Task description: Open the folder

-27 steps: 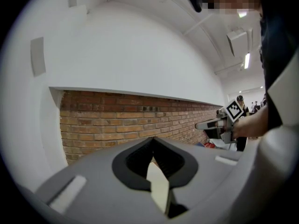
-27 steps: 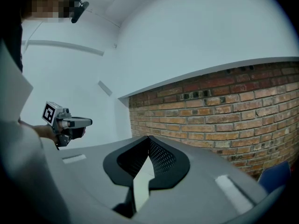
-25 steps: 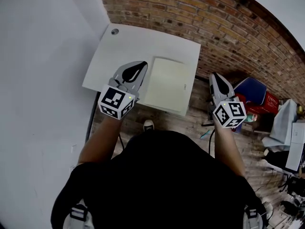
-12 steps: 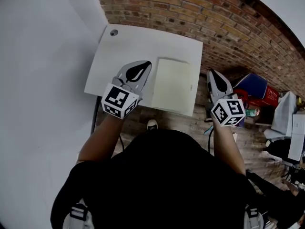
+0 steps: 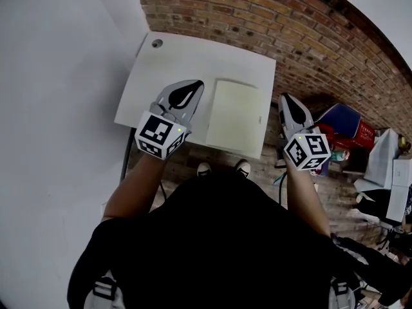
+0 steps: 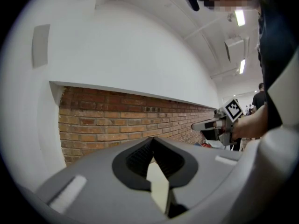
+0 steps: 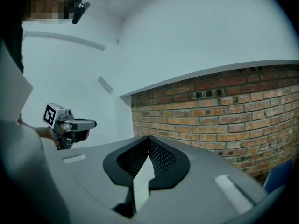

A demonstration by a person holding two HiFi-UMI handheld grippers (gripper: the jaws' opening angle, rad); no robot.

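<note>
A pale yellow-green folder (image 5: 235,114) lies closed and flat on the right half of the white table (image 5: 167,63), its near edge by the table's front edge. My left gripper (image 5: 197,84) hovers over the table just left of the folder, jaws shut and empty, and its tips meet in the left gripper view (image 6: 152,139). My right gripper (image 5: 285,98) is past the table's right edge, over the brick floor, also shut and empty (image 7: 148,137). Each gripper view shows the other gripper (image 6: 211,124) (image 7: 78,123) held level. The folder is hidden in both gripper views.
A brick wall (image 5: 290,18) runs behind the table and a white wall (image 5: 58,108) stands at its left. The table has a round cable hole (image 5: 157,42) at its far left corner. A blue object (image 5: 341,118) and a red crate (image 5: 362,138) sit on the floor at right.
Both grippers have drifted a little forward, still shut. The right one has come slightly nearer the table's right edge. Both of the person's shoes now show below the table's front edge.
</note>
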